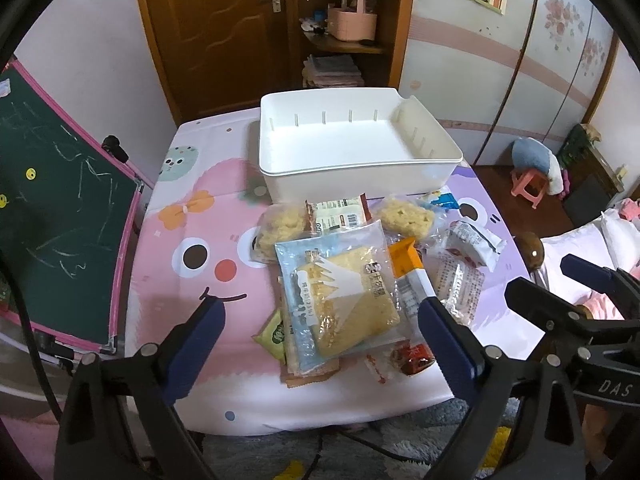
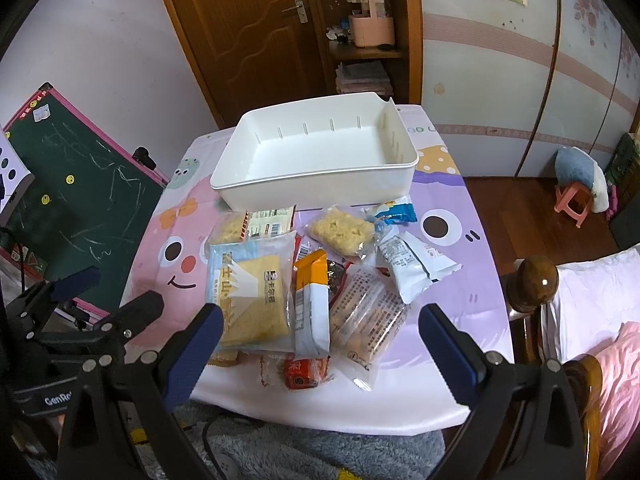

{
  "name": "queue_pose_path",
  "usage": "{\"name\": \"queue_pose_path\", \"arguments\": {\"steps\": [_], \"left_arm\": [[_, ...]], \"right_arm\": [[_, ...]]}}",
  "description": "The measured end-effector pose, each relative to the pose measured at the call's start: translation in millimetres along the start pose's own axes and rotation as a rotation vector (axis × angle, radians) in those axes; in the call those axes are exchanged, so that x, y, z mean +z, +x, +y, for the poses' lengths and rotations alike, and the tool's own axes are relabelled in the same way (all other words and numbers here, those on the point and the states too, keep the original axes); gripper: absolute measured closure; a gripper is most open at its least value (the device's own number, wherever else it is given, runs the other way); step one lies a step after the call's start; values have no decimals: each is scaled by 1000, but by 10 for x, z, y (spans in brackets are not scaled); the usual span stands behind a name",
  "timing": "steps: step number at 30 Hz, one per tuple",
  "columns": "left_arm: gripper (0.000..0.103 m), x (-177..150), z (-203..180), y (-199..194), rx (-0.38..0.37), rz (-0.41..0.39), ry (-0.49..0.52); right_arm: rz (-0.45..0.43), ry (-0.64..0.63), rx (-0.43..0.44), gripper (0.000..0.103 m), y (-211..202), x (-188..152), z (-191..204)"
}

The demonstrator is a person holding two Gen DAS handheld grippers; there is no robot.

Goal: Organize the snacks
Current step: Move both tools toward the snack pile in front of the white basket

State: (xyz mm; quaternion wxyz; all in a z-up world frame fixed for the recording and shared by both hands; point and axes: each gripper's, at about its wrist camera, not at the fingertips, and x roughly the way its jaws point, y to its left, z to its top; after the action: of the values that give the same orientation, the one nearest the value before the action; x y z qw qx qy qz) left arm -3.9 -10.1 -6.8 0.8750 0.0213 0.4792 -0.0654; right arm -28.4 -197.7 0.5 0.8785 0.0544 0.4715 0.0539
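Observation:
A pile of snack packets lies on the cartoon tablecloth [image 1: 180, 320] in front of an empty white bin [image 1: 360, 166] [image 2: 312, 178]. On top is a large blue-and-clear cake pack [image 1: 340, 292] [image 2: 248, 300], with an orange-and-white packet [image 1: 408, 268] [image 2: 310, 304] beside it on the right. Two clear packs of rice crisps [image 1: 406, 216] [image 2: 340, 230] lie nearer the bin. A white packet [image 2: 416, 264] sits at the right. My left gripper [image 1: 320, 308] hovers open above the cake pack. My right gripper [image 2: 322, 314] hovers open over the pile's right half. Neither touches anything.
A green chalkboard [image 1: 60, 220] leans at the table's left. A wooden bedpost [image 2: 536, 276] and bedding stand close on the right. A pink stool [image 2: 572, 200] is on the floor beyond. A small red packet [image 2: 302, 372] lies near the table's front edge.

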Motion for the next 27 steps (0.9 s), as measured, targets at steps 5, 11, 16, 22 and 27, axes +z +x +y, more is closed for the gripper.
{"name": "queue_pose_path", "arguments": {"steps": [5, 11, 16, 22, 27], "left_arm": [[6, -7, 34, -32, -11, -16, -16], [6, 0, 12, -40, 11, -21, 13], [6, 89, 99, -119, 68, -90, 9], [6, 152, 168, -170, 51, -149, 25], [6, 203, 239, -197, 17, -160, 0]], "right_arm": [[-10, 5, -7, 4, -15, -46, 20], [-16, 25, 14, 4, -12, -56, -99], [-69, 34, -24, 4, -133, 40, -217], [-108, -3, -72, 4, -196, 105, -318], [-137, -16, -126, 4, -232, 171, -458]]}}
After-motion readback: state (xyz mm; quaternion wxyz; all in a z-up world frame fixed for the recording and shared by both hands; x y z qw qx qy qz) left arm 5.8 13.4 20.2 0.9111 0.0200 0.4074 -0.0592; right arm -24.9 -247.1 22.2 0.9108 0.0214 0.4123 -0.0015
